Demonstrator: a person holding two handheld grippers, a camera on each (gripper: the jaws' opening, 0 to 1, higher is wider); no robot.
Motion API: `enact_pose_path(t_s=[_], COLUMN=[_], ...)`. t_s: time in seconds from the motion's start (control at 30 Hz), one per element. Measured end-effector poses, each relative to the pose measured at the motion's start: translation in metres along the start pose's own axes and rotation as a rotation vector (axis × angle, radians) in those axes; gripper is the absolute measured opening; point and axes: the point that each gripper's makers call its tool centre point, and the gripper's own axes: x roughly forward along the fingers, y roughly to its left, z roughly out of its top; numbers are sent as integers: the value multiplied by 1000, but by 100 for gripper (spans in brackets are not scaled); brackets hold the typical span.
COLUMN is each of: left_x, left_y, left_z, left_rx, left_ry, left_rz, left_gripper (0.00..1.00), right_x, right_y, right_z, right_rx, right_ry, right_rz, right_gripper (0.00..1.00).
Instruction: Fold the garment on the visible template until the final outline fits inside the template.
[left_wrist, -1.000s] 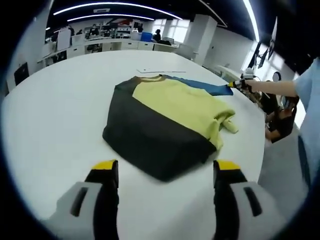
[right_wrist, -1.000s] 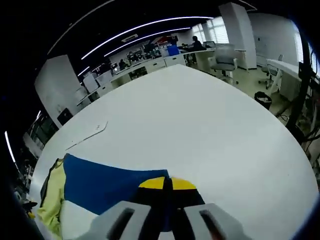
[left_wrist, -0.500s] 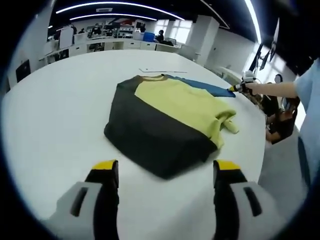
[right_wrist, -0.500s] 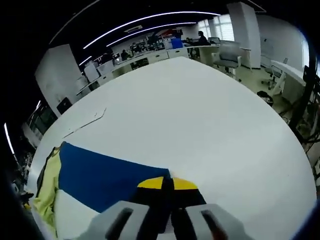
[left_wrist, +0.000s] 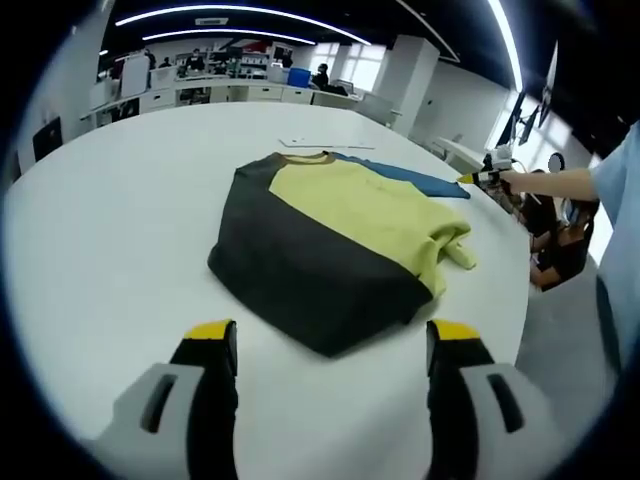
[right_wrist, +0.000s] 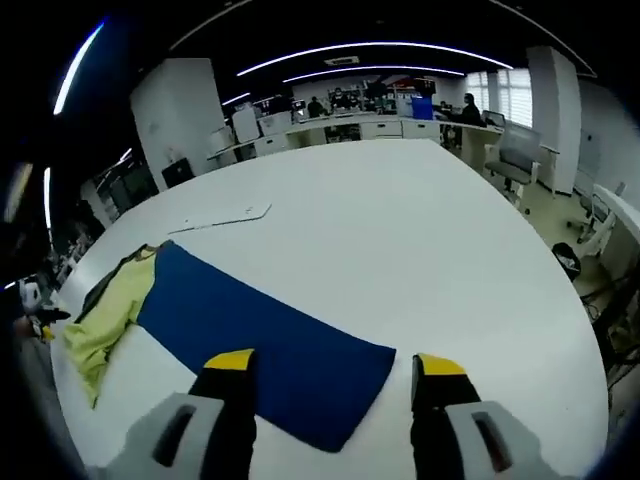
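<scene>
In the left gripper view, your left claw (left_wrist: 332, 345) is spread wide, hovering above the white round table (left_wrist: 110, 230) just short of the partly folded yellow, dark grey and blue garment (left_wrist: 330, 235), which lies mid-table. A long blue sleeve (left_wrist: 420, 178) stretches away toward your right claw (left_wrist: 468, 179), held at the sleeve's far tip by your outstretched arm (left_wrist: 555, 180)

In the right gripper view, your right claw (right_wrist: 335, 365) is spread apart, holding nothing, with the sleeve's end lying flat on the table between and just past its yellow-tipped jaws. A thin white flat strip (right_wrist: 220, 216) rests beyond the garment
</scene>
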Motion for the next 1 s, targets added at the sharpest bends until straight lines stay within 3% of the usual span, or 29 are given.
enact_pose_path(t_s=[0.2, 0.27, 0.47, 1.0], left_x=[-2, -2, -3, -3], left_y=[-1, -2, -3, -15], left_z=[2, 2, 4, 2], left_rx=[1, 1, 0, 18], left_ry=[-10, -11, -22, -31], left_rz=[-2, -3, -4, -19], left_gripper=[75, 75, 74, 71], right_x=[-10, -15, -30, -58], right_y=[34, 47, 74, 144], right_z=[4, 3, -4, -4], right_rx=[-145, -201, -280, -396], right_ry=[-15, -2, 35, -3], right_rz=[103, 129, 176, 322], right_gripper=[95, 100, 100, 100])
